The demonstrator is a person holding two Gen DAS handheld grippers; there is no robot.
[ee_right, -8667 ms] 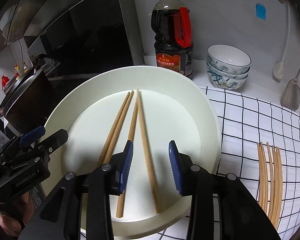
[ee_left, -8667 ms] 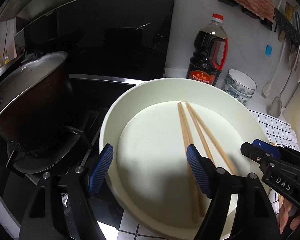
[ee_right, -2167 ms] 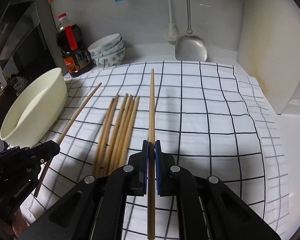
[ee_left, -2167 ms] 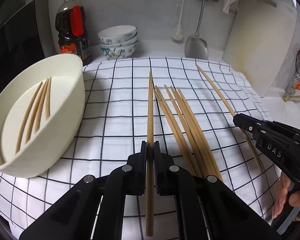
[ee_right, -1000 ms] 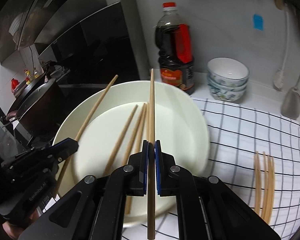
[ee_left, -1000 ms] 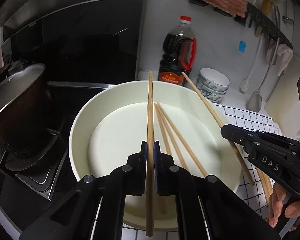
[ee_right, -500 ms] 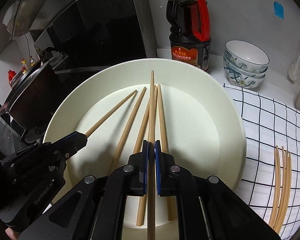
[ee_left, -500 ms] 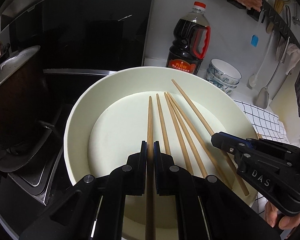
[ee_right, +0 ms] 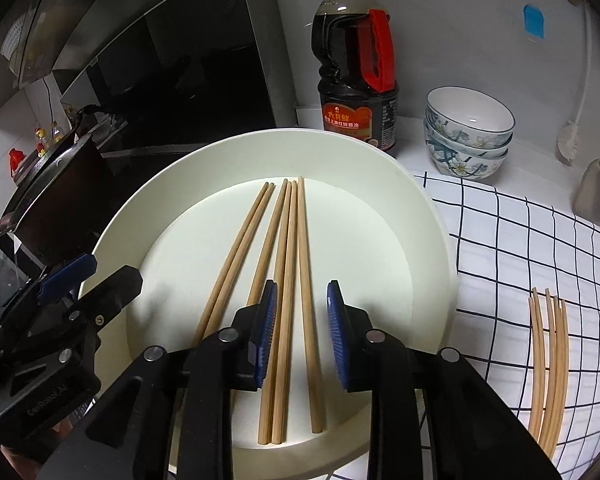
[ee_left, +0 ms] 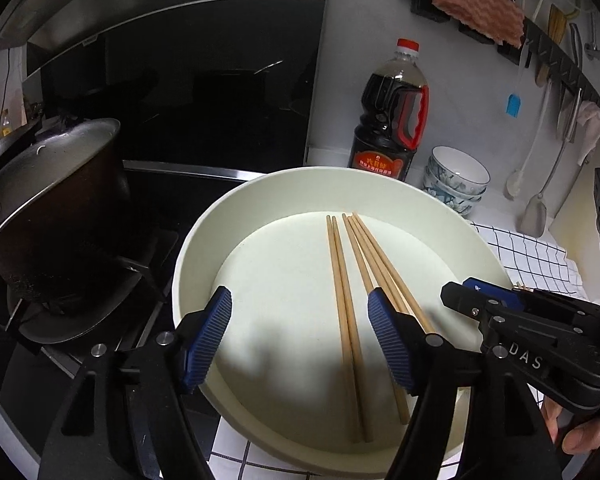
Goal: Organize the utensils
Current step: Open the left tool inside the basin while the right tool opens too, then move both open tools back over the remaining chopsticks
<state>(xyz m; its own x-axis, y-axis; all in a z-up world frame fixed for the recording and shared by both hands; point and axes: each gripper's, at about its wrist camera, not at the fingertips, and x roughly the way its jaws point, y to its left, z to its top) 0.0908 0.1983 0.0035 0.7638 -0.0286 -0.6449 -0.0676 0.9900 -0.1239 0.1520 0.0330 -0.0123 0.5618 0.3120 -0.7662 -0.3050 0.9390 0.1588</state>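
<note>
Pale wood against cream: from the left wrist view, five slender light-wood chopsticks (ee_left: 350, 300) lie flat on the floor of the wide, shallow cream-white round basin (ee_left: 260, 196), a pair on the left of a tight trio, all pointing roughly away from the camera. The left gripper (ee_left: 300, 340) hangs over the basin with its blue ribbed jaws opening, well apart and with nothing pressed between them; the pair passes beneath the gap untouched. The right gripper (ee_left: 484, 292) shows at the right edge, a bare hand behind it. From the right wrist view, the right gripper (ee_right: 302, 332) has its jaws opening too, only partly parted; two sticks of the trio run through the gap below, neither pad pressing on them. Four more chopsticks (ee_right: 548, 380) wait on the white black-checked cloth (ee_right: 500, 240), just beside the basin (likely the next load). Judged by look, these sticks are light, stiff and smooth, prone to roll or pivot; a pinch across the thick end, near mid-length for balance, should hold one steady.
</note>
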